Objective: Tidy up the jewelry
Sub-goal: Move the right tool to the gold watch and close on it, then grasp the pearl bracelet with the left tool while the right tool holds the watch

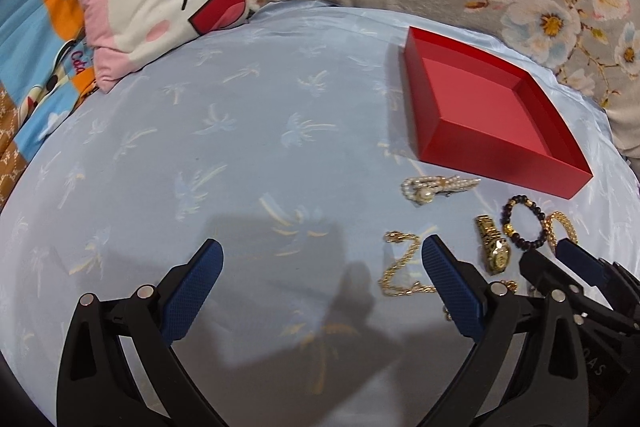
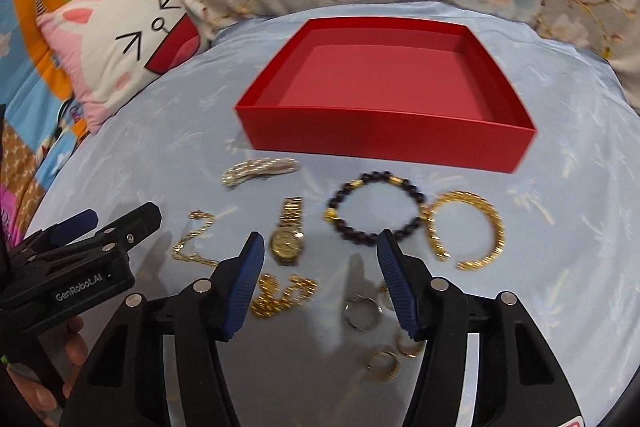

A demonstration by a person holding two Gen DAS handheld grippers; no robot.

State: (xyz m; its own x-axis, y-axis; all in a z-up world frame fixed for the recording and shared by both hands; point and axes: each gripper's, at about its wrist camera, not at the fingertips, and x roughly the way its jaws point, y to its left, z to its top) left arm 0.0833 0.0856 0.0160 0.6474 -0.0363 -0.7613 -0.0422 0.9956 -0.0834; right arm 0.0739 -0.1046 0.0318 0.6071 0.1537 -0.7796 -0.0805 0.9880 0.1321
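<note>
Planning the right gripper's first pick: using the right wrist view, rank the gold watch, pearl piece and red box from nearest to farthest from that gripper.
1. Gold watch: just beyond the right gripper, near its left finger.
2. Pearl piece: farther out, to the left, short of the box.
3. Red box: farthest, behind all the jewelry, empty.
</note>
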